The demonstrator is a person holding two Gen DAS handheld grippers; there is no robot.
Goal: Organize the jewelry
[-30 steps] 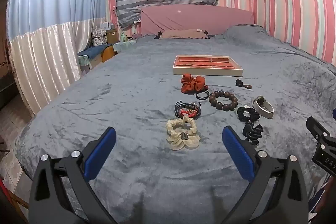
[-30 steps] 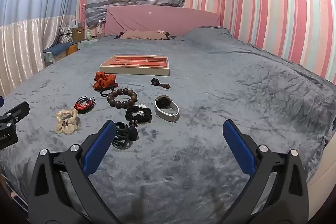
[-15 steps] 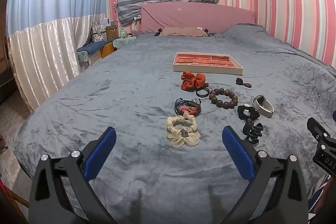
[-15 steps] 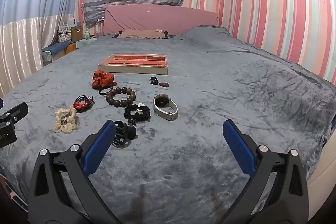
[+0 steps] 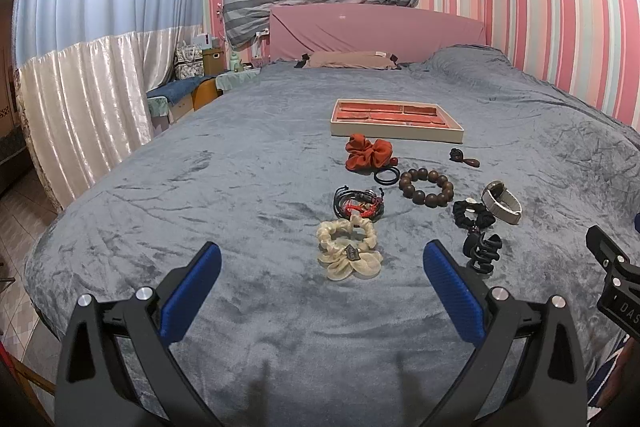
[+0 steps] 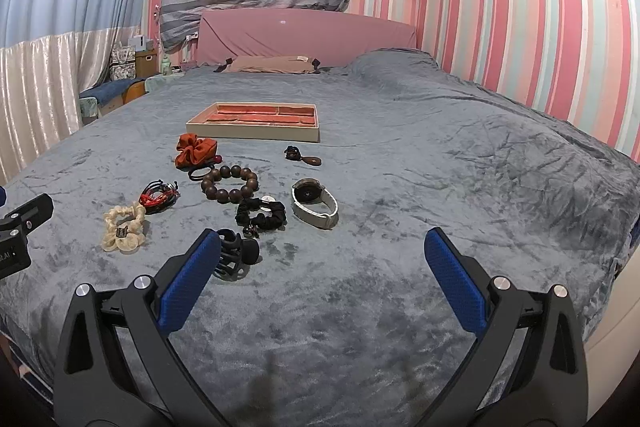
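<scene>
Grey velvet bed [image 5: 200, 187] carries all. Far centre: shallow cream tray [image 5: 396, 117], red-lined compartments. Nearer, loose cluster: cream scrunchie [image 5: 348, 251], wooden bead bracelet [image 5: 426, 187], grey-strap watch [image 6: 314, 203], black claw clip [image 6: 236, 253]. Left gripper [image 5: 320, 267] and right gripper [image 6: 322, 253]: fingers spread wide, holding nothing.

Grey bedspread [image 5: 240, 163], pink headboard [image 5: 376, 31], striped walls [image 6: 520, 27], pale curtains [image 5: 80, 99]

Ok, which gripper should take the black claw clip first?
Right gripper, probably: the black claw clip lies just beside its left jaw. It sits off to the side of the left gripper.
</scene>
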